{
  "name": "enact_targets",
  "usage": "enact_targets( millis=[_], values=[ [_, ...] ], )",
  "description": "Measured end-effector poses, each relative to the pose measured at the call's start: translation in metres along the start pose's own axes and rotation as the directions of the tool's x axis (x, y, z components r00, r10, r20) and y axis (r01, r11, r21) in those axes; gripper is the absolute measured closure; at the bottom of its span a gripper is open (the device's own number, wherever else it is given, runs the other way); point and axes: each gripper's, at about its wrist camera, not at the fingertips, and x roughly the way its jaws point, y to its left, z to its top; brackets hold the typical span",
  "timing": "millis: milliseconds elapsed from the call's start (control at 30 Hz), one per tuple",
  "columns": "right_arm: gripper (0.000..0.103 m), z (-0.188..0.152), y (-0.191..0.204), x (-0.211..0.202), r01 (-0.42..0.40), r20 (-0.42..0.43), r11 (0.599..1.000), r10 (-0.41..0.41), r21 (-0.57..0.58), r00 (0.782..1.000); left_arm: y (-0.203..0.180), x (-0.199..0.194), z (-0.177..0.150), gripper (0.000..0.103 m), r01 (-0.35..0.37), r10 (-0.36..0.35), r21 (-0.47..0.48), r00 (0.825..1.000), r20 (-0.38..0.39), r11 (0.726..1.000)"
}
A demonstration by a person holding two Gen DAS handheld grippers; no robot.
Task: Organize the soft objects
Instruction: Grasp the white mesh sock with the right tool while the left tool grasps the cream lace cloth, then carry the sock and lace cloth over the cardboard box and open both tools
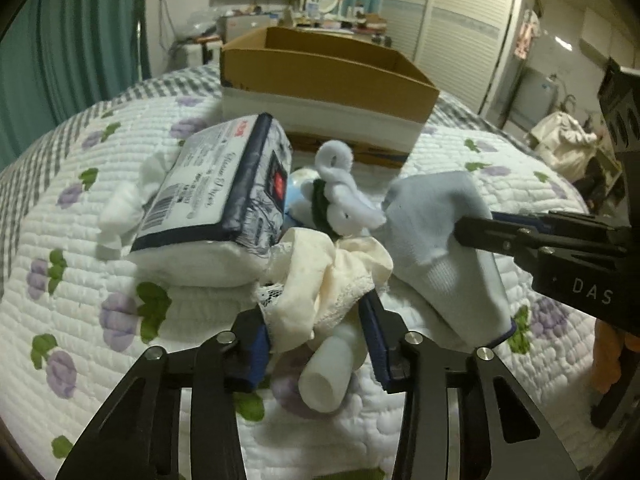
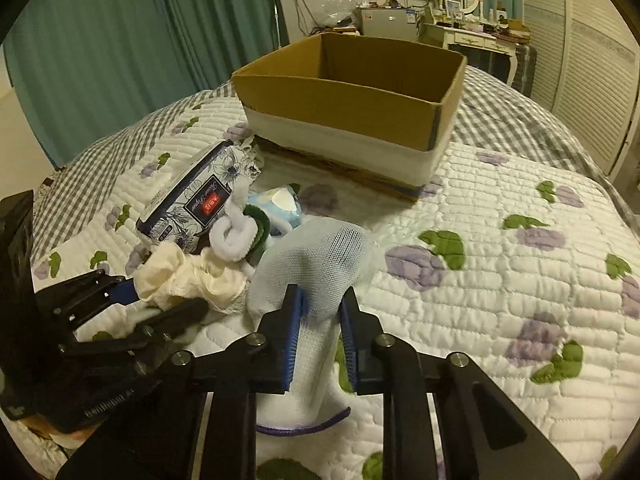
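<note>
Left wrist view puts the left tool (image 1: 316, 340) low over the quilted bed (image 1: 460, 168), its blue-padded fingers (image 1: 260, 348) pinching a crumpled cream lace cloth (image 1: 328, 280). A white tube-shaped thing (image 1: 328, 376) hangs just below the cloth, between the fingers; whether it is gripped too I cannot tell. Just right of it, the right tool (image 1: 460, 232) comes in from the side and clamps a pale blue-and-white sock (image 1: 436, 240).

Right wrist view shows the right tool (image 2: 320, 320) pressed onto that sock (image 2: 320, 264), with the sock's mesh toe end bulging up past the fingertips and its cuff drooping toward the quilt. The left tool (image 2: 132, 292) sits close on the left, holding the cream cloth (image 2: 188, 280).

Beyond both lies a small heap: a white plush toy (image 1: 340, 196) with a green band, a pale blue packet (image 2: 280, 204), and a flower-printed tissue pack (image 1: 224, 184) resting tilted on folded white cloth (image 1: 192, 264). Farther back on the bed stands an open cardboard box (image 2: 352, 100), well apart from the tools.
</note>
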Motion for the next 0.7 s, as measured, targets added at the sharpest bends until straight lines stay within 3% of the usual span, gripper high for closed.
enact_targets(
  millis=[100, 400, 700],
  values=[
    [0.088, -0.004, -0.001, -0.009, 0.009, 0.000, 1.000, -0.009, 0.013, 1.000, -0.002, -0.012, 0.000, 0.071, 0.009, -0.009, 0.010, 1.000, 0.020, 1.000],
    [0.093, -0.008, 0.013, -0.056, 0.066, 0.076, 0.997, -0.068, 0.034, 0.995, -0.002, -0.064, 0.008, 0.072, 0.034, -0.037, 0.028, 0.993, 0.110, 0.999],
    [0.093, 0.031, 0.049, -0.116, 0.131, 0.262, 0.991, -0.133, 0.026, 0.956, 0.006, -0.108, 0.045, 0.072, 0.034, -0.050, 0.082, 0.975, 0.214, 0.996]
  ],
)
